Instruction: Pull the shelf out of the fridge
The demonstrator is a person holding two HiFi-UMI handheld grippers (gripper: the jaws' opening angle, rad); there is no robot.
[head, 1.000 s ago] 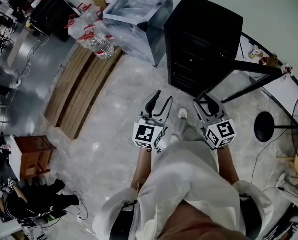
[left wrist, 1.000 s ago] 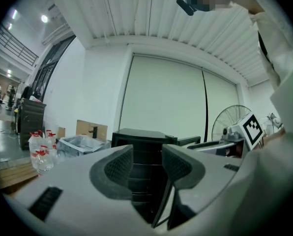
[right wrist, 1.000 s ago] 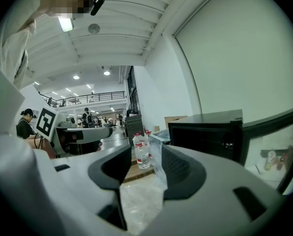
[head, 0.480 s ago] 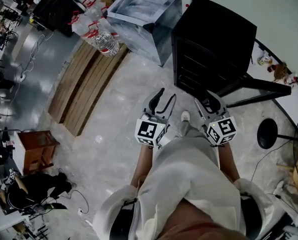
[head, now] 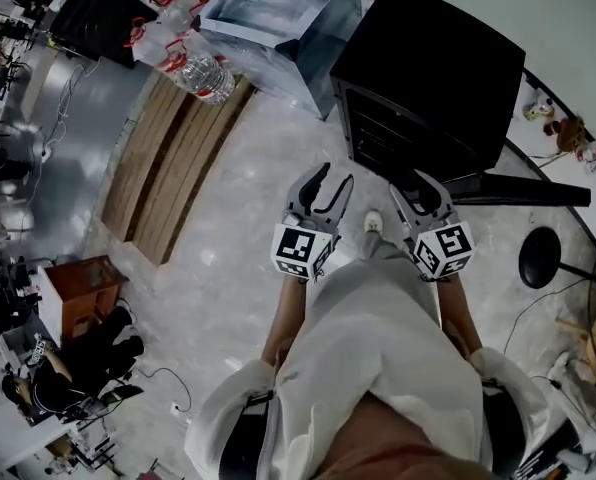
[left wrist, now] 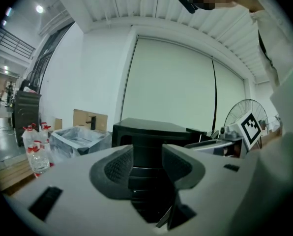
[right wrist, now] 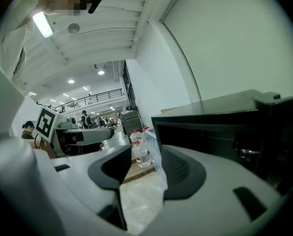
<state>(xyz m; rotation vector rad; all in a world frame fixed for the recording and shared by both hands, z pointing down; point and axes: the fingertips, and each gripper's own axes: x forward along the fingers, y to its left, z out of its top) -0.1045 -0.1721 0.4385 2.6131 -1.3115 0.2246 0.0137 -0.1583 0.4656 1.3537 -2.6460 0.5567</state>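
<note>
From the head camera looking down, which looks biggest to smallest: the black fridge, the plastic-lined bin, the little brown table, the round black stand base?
1. black fridge
2. plastic-lined bin, though the frame's top edge cuts it off
3. little brown table
4. round black stand base

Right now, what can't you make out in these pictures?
- Fridge shelves: too dark, head view.
- Fridge's lower front: behind the left gripper fingers, left gripper view.
- Fan: cut off by head view's right edge.
- Ledge trinkets: too small, head view.
</note>
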